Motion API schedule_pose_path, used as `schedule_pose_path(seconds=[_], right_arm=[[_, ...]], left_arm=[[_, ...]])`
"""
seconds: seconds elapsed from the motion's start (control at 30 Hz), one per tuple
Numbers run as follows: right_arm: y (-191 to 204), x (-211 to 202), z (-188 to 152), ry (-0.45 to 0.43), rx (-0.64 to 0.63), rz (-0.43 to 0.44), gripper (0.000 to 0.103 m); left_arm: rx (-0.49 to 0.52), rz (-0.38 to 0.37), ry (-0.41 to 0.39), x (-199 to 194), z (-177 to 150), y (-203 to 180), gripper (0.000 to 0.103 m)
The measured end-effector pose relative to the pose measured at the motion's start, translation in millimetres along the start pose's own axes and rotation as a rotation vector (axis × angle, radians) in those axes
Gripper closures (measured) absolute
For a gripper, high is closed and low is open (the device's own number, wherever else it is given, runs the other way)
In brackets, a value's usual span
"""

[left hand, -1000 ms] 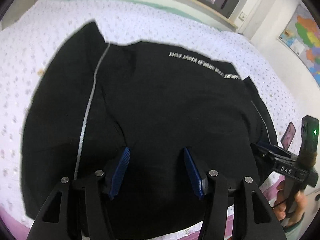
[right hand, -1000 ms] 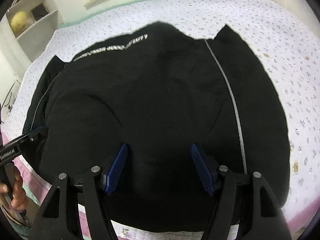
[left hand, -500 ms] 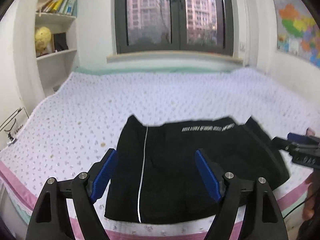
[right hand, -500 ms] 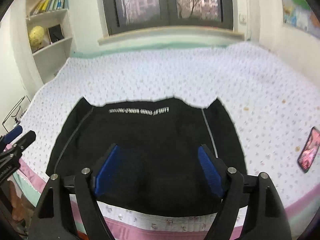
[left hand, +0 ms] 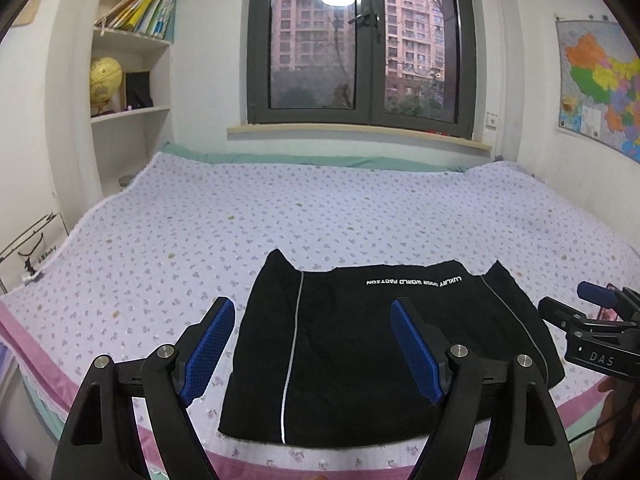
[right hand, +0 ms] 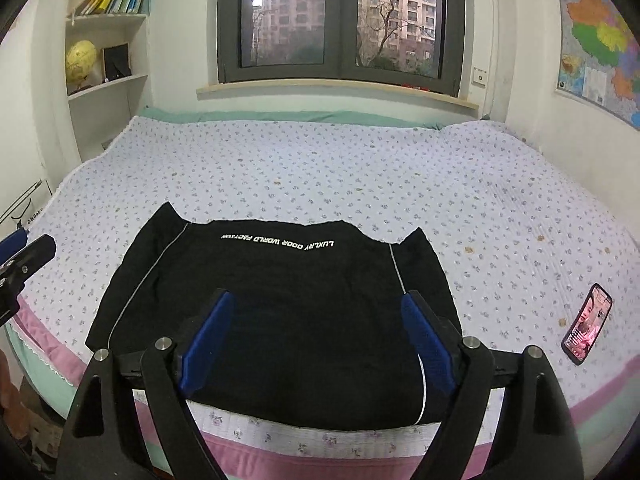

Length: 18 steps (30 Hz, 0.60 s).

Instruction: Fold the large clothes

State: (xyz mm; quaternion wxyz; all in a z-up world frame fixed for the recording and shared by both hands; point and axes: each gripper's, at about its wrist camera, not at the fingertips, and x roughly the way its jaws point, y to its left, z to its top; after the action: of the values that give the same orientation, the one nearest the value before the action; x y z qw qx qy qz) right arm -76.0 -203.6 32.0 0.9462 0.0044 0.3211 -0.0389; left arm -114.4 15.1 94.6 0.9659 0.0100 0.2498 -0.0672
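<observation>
A black garment (left hand: 360, 344) with white lettering and thin grey side stripes lies folded flat near the front edge of the bed; it also shows in the right wrist view (right hand: 280, 304). My left gripper (left hand: 314, 346) is open and empty, held back above the bed's front edge. My right gripper (right hand: 316, 338) is open and empty, also held back above the garment's near edge. The right gripper shows at the right edge of the left wrist view (left hand: 576, 320), and the left gripper at the left edge of the right wrist view (right hand: 20, 256).
The bed (right hand: 320, 168) has a white floral sheet with a pink border. A phone (right hand: 587, 323) with a lit screen lies on the sheet to the right of the garment. A window, a bookshelf with a globe (right hand: 80, 60) and a wall map (right hand: 600, 40) stand behind.
Both grippers have pulled up and back from close over the garment, so the whole bed and room are in view. The garment lies still. Both grippers stay open.
</observation>
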Motion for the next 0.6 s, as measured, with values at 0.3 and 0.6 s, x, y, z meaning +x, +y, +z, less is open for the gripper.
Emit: schedule_pose_path(seconds=[0.3,0.6], right_arm=[[-2,15,-5,0.038,0.022,-0.004,0.016],[-7,25,-9,0.070,0.036,0.001,0.016]], left_arm=[[0.034,0.038,0.036,20,-10,-11,0.022],[0.016,0.043,0.065,31,-14,-7,0.022]])
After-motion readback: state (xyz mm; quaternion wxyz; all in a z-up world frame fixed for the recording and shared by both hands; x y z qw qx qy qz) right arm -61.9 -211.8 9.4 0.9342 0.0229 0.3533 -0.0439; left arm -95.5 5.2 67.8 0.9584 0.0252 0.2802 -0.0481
